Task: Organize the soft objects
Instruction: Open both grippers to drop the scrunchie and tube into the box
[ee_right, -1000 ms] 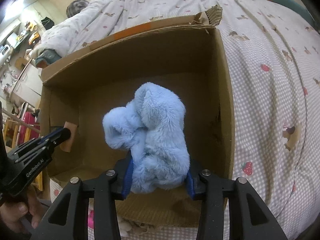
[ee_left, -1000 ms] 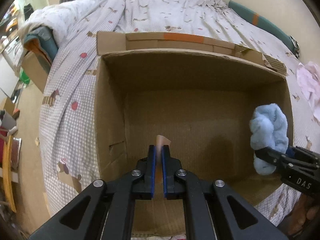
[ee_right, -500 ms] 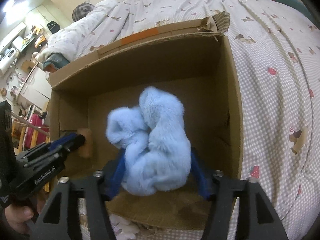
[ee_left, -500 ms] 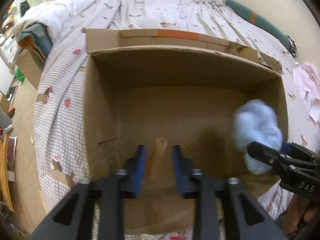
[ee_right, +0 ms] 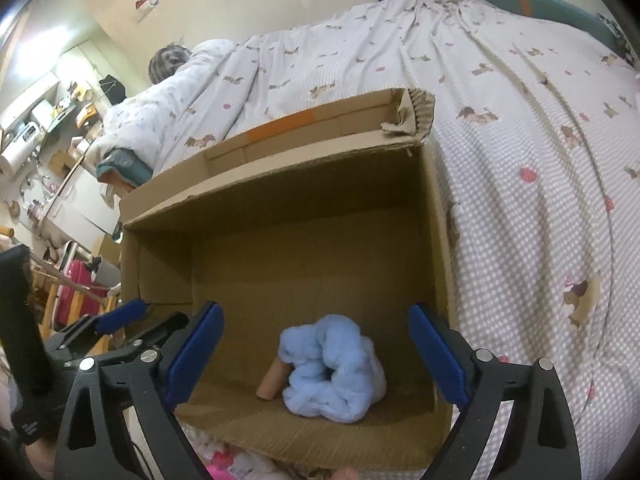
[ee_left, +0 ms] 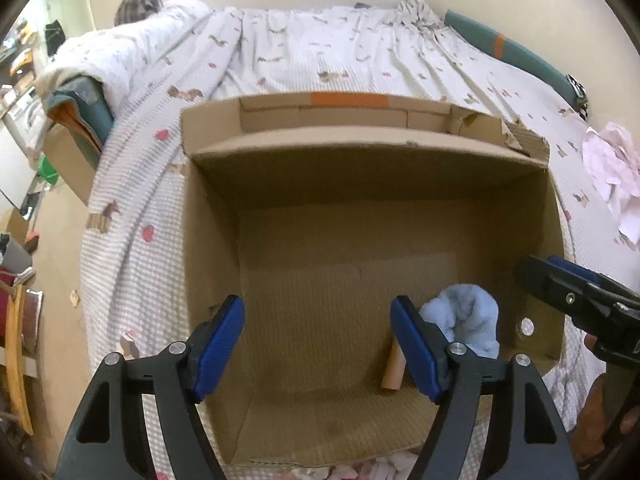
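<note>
An open cardboard box (ee_left: 208, 240) (ee_right: 440, 240) stands on the bed. On its floor lies a fluffy light-blue soft thing (ee_right: 332, 372) (ee_left: 464, 324), and a small tan roll (ee_right: 274, 380) (ee_left: 394, 372) rests against its left side. My left gripper (ee_left: 318, 344) hangs over the box with its jaws opening and nothing between them; the roll lies below, by its right finger. My right gripper (ee_right: 314, 356) is above the blue thing, jaws opening wide, pads clear of it. In the left wrist view the right gripper (ee_left: 576, 296) shows at the box's right wall.
The box sits on a bedspread (ee_left: 320, 52) printed with small dogs and hearts. A pink cloth (ee_left: 612, 176) lies on the bed at the far right. Left of the bed are a floor (ee_left: 60, 264) with furniture and a pink suitcase (ee_right: 76, 292). Pink and white soft things (ee_right: 232, 460) lie before the box.
Both grippers opened. The tan roll left the left jaws and now lies on the box floor. The blue soft thing dropped from the right jaws onto the floor beside the roll.
</note>
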A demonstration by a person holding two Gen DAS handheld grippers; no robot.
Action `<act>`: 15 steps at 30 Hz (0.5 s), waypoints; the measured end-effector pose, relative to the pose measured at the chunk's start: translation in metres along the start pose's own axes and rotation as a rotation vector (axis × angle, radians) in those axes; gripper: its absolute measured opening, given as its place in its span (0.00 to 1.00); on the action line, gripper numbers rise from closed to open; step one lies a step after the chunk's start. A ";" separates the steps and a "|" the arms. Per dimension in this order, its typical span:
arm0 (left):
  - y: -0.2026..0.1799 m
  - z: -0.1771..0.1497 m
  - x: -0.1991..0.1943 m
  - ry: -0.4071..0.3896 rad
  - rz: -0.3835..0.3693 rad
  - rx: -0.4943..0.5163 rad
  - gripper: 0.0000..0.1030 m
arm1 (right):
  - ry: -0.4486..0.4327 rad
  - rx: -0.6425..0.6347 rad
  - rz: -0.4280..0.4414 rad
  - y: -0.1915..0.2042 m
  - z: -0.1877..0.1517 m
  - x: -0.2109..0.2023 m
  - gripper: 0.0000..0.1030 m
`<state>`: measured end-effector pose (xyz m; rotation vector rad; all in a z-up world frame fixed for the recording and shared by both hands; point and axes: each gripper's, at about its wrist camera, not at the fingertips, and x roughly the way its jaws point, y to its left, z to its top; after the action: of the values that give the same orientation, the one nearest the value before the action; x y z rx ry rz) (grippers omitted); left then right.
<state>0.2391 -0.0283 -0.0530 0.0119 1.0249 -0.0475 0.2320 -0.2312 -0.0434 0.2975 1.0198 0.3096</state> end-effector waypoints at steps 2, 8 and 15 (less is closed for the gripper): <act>0.002 0.000 -0.003 -0.009 -0.002 -0.009 0.71 | -0.007 0.005 0.005 0.001 0.000 0.000 1.00; 0.010 -0.001 -0.013 -0.019 -0.001 -0.050 0.71 | -0.014 0.011 0.017 0.003 0.002 -0.006 1.00; 0.018 -0.008 -0.041 -0.067 0.011 -0.089 0.82 | -0.040 0.021 0.027 0.005 -0.004 -0.025 1.00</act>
<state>0.2121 -0.0086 -0.0221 -0.0651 0.9596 0.0081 0.2158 -0.2354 -0.0241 0.3356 0.9806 0.3158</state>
